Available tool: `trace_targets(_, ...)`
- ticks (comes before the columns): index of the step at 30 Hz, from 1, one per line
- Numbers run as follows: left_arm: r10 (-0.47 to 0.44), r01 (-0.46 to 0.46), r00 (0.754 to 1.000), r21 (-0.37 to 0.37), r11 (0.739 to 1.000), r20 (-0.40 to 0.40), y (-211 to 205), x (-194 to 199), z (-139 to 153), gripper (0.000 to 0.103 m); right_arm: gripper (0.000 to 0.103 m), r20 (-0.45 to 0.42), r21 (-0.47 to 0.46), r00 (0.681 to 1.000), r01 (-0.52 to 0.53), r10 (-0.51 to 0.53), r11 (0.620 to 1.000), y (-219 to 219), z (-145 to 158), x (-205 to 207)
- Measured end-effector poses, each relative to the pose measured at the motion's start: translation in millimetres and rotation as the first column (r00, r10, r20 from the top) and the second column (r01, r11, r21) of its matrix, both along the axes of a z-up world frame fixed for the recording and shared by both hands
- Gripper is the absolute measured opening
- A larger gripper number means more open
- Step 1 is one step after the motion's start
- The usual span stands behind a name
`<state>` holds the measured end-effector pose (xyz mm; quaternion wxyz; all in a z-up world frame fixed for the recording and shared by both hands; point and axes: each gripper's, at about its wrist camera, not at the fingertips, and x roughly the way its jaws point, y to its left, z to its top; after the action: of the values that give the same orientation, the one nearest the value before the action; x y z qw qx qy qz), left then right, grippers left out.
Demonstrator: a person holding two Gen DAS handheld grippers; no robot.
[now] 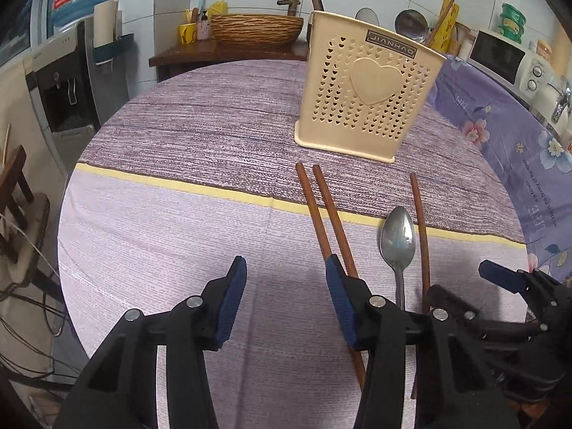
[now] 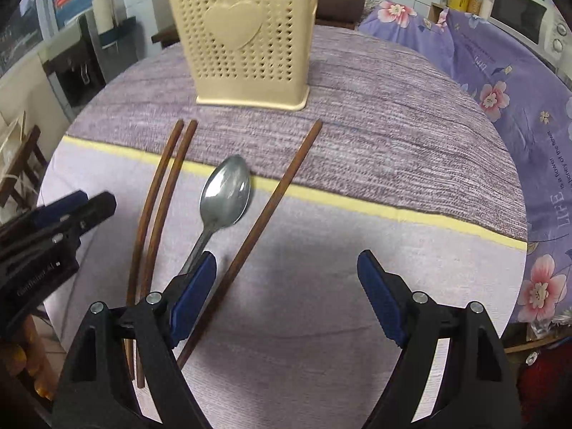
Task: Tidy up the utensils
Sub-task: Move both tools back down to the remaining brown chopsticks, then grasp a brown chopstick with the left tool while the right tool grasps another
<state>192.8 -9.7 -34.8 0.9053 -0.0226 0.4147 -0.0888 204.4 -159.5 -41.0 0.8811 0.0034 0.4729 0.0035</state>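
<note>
Left wrist view: a round table point(image 1: 161, 236) under a lilac striped cloth, a sink counter and microwave point(image 1: 507, 57) behind. Before the cream utensil holder point(image 1: 364, 89) lie three brown chopsticks point(image 1: 332, 211) and a steel spoon point(image 1: 397, 239) — bowl toward it. Both the left gripper point(image 1: 286, 286) and right gripper point(image 2: 286, 279) stand open, empty — above the cloth.

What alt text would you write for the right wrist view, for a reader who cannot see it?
The open right gripper hovers empty over a round table with a lilac cloth. On the cloth lie a metal spoon and three wooden chopsticks, in front of a cream perforated utensil holder. The left gripper shows at the left edge.
</note>
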Motion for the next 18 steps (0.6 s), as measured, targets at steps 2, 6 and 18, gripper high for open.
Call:
trace_targets(2,0.002,-0.002,1.0,0.001,1.0,0.002,0.1,-0.9,0.1,0.046,0.081,-0.005,-0.005,1.0,-0.002,0.002,1.0,3.9,-1.9,-1.6)
trace_targets(6,0.002,-0.002,1.0,0.001,1.0,-0.003,-0.1,-0.1,-1.1,0.046,0.081,-0.038,-0.039,0.999,-0.019,0.018,0.999,13.5,-8.6,-1.2)
trace_targets(18,-0.047,0.047,0.998,0.008,0.999,-0.039,-11.8,-4.7,-8.2,0.046,0.081,-0.077,-0.13,0.997,-0.024,0.014,0.991,-21.4,-3.7,-10.7)
